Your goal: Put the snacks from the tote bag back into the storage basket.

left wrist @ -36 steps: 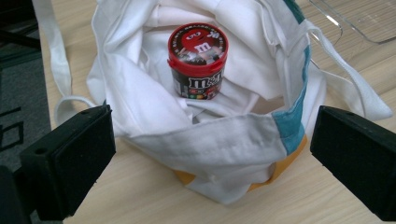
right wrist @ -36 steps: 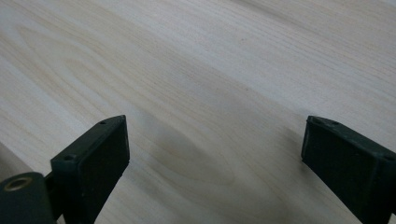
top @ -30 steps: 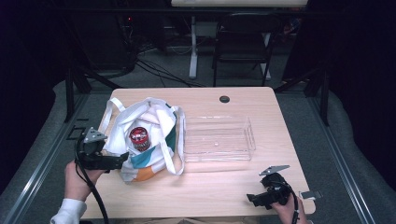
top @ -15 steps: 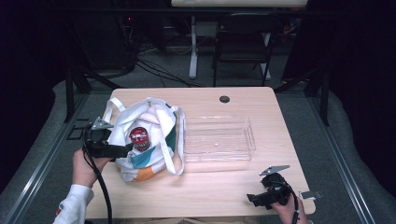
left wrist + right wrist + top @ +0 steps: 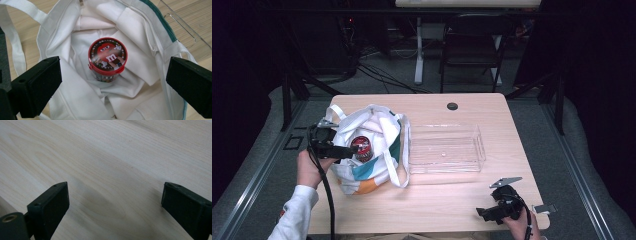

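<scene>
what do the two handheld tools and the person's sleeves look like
Both tools are black with two blocky, flat-faced black jaws. The left tool trails a black cable down past a white sleeve. The right tool carries a grey three-cornered plate on top and a thin black cable by the wrist.

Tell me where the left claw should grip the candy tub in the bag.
Probably from above, across the red lid's rim: the candy tub stands near upright with white bag fabric bunched around its lower body. The left claw is open above the bag's mouth.
</scene>
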The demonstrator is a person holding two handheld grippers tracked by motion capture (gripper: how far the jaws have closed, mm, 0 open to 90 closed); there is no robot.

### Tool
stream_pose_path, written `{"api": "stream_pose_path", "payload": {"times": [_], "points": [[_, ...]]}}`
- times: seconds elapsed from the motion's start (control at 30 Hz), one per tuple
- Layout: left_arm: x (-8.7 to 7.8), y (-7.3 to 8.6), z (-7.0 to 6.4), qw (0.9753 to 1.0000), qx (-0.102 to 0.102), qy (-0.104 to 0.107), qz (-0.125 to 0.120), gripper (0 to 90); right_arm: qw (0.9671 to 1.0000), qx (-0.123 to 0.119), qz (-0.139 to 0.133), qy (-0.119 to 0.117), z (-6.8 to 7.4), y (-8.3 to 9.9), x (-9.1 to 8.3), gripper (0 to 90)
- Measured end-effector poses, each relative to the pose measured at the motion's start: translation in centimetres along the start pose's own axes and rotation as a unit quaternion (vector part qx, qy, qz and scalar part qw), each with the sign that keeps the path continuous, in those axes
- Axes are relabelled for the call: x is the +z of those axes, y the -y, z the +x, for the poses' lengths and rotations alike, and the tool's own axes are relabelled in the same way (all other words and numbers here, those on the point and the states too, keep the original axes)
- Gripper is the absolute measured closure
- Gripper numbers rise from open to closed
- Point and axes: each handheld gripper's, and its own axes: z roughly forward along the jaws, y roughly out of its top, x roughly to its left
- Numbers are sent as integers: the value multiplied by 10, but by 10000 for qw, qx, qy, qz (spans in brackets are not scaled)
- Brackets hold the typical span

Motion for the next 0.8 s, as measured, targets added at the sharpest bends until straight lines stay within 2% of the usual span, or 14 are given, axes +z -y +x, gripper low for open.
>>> {"api": "stream_pose_path", "payload": {"times": [0.17,0.4,0.43,0.5,0.57,0.6,0.8], "points": [[9,-7,1,10000,-5,14,54,3,10000,11,5,-11,0,0,0,72],[22,-16,2,9996,48,59,269,4,10000,35,3,-13,0,0,1,72],[25,-17,1,9996,42,23,265,4,9999,72,-84,-29,0,0,2,72],[30,-20,3,9995,34,38,316,4,10000,61,-28,-30,0,0,1,72],[34,-23,4,9992,44,56,403,4,10000,-8,48,-37,-1,-1,0,72],[37,-24,5,9990,49,49,445,4,10000,32,-17,-30,0,0,1,72],[51,-27,7,9978,10,91,652,5,10000,36,16,-16,0,0,0,72]]}}
